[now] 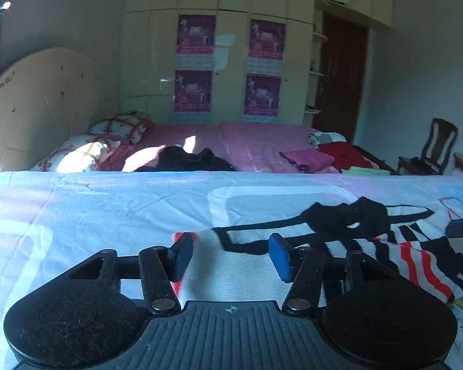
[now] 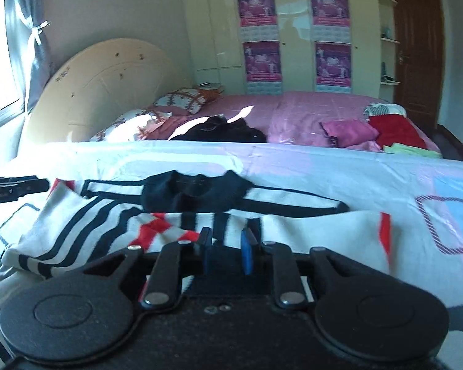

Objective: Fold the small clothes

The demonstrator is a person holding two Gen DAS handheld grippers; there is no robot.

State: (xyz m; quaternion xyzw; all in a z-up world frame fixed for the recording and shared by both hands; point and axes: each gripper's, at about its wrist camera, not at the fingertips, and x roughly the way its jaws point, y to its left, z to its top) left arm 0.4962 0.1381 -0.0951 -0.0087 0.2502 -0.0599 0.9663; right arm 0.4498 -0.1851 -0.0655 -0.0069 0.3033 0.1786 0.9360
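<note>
A small white garment [image 1: 250,265] with black and red stripes and a black collar [image 1: 339,215] lies on the pale patterned bedsheet [image 1: 108,209]. My left gripper [image 1: 231,254] is open, low over the garment's left part, with nothing between its jaws. In the right wrist view the same garment [image 2: 114,215] lies spread, its collar [image 2: 194,191] at the far side. My right gripper [image 2: 227,246] is partly open over the garment's near edge and holds nothing. The left gripper's tip shows at the left edge of the right wrist view [image 2: 15,186].
A second bed with a pink cover [image 1: 247,145] stands behind, carrying a black garment [image 1: 188,158], pink [image 1: 308,158] and red [image 1: 345,154] clothes and pillows [image 1: 120,126]. A cream wardrobe [image 1: 231,61], a brown door [image 1: 339,77] and a wooden chair [image 1: 432,151] are beyond.
</note>
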